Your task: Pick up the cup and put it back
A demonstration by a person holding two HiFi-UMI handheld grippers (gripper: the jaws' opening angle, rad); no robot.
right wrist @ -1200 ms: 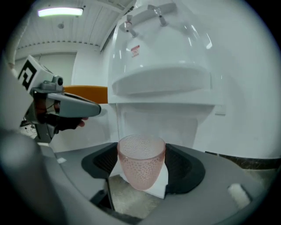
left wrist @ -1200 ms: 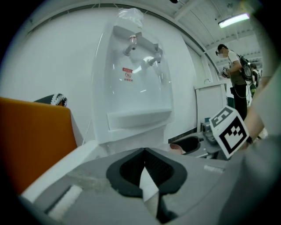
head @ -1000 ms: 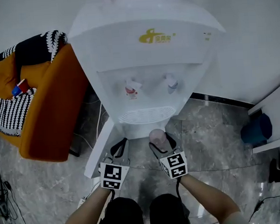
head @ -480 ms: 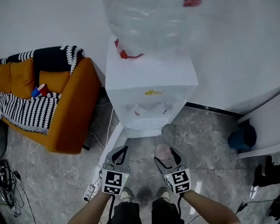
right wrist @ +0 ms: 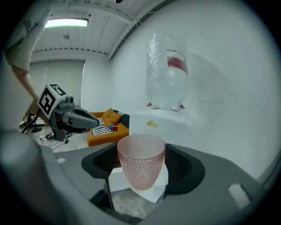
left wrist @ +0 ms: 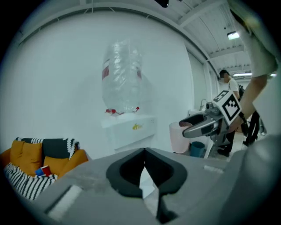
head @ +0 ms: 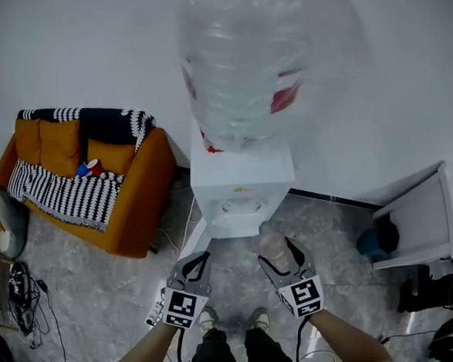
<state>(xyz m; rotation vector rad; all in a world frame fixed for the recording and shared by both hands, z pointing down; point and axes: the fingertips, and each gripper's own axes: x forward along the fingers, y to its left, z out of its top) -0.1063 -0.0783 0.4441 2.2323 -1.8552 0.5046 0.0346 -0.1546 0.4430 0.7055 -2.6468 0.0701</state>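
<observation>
Grey marble floor [head: 88, 302] runs under everything, with a white wall behind. Far left of the left fingers sits an orange sofa [head: 96, 201]. Next comes the left gripper [head: 200, 259], held above the floor, its fingers [left wrist: 127, 169] pressed together with nothing between them. Ahead of both pairs of fingers stands a white dispenser [head: 242, 179] with a big clear bottle [head: 260, 58] on top. The cup [right wrist: 141, 160], pink and dimpled, stands upright between the fingers [right wrist: 186, 169] of the right gripper [head: 278, 248], which are clamped on its lower sides. It touches no surface. Right of those fingers are a blue bin [head: 376, 239] and a white shelf [head: 423, 224].

By the look of it, the pick-up is done and only the putting back is left. The cup likely belongs at the dispenser, just ahead of the right fingers, though no view shows its spot. In the head view the taps and tray are too small to read, the bottle is blurred, and the shelf is cut off at the edge. Whether the cup holds water I cannot tell.
</observation>
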